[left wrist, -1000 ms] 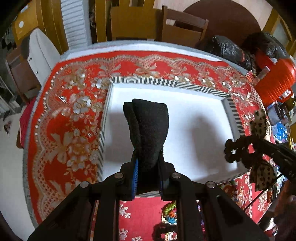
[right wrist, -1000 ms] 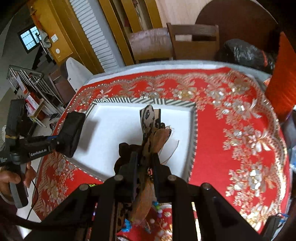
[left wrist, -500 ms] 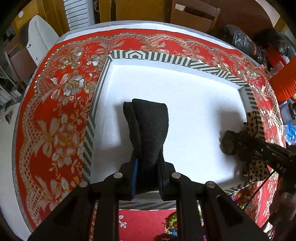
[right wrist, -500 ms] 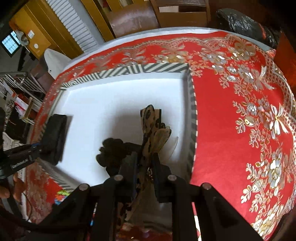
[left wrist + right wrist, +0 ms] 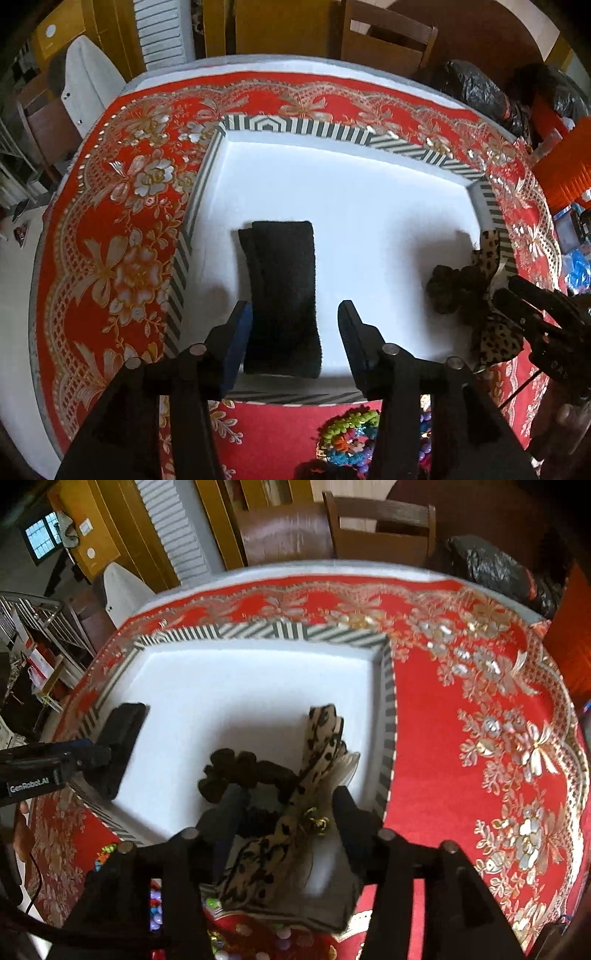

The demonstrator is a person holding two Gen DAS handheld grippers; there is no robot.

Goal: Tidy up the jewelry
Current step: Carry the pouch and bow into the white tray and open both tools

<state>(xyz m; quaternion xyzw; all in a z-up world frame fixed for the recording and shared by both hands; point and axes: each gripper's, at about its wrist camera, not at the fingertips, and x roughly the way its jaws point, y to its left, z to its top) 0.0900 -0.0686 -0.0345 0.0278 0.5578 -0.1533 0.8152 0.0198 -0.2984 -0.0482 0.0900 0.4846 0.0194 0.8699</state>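
In the white tray [image 5: 369,192], black band [image 5: 284,291] between spread left gripper [image 5: 295,325] fingers, right gripper [image 5: 286,805] likewise (leopard bow [image 5: 317,760] between).

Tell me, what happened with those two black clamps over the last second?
Both opened their jaws and let go. The left gripper dropped the folded black fabric band flat inside the white striped-rim tray; the right gripper released the leopard-print hair bow by the tray's right wall. The red floral tablecloth and tray stayed put.
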